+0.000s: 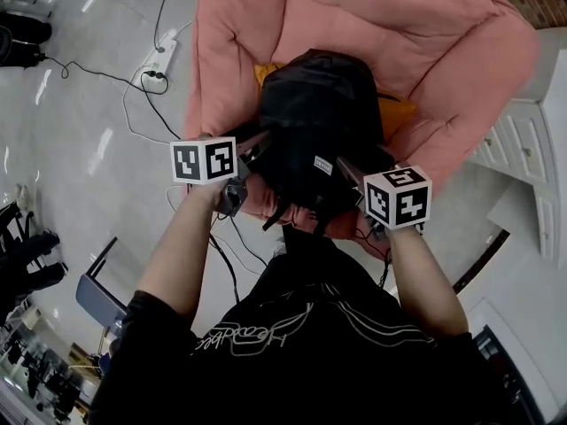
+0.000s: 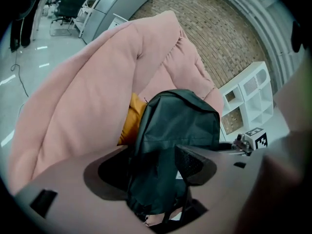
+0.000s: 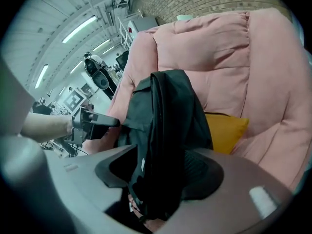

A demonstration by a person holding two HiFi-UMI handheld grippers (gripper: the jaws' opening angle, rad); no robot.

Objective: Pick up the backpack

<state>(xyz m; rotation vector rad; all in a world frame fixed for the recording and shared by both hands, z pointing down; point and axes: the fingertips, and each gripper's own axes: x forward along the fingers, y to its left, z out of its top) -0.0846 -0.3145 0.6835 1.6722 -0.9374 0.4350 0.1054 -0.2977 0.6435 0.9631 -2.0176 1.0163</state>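
A black backpack (image 1: 319, 122) stands upright on a pink armchair (image 1: 425, 42), with a yellow cushion (image 1: 399, 113) behind it. My left gripper (image 1: 248, 171) is at the backpack's lower left side and my right gripper (image 1: 359, 184) at its lower right. In the left gripper view the jaws (image 2: 151, 167) stand wide open with the backpack (image 2: 180, 126) showing between them. The right gripper (image 3: 158, 172) is just as wide open, and the backpack's side (image 3: 165, 121) fills the gap. Each gripper view shows the other gripper across the bag (image 2: 248, 141) (image 3: 92, 123).
A white power strip (image 1: 164, 60) with cables lies on the floor left of the armchair. White cabinets (image 1: 532, 140) stand to the right. A grey-blue chair (image 1: 97, 295) is near my left elbow. White cube shelves (image 2: 243, 96) back onto a brick wall (image 2: 214, 33).
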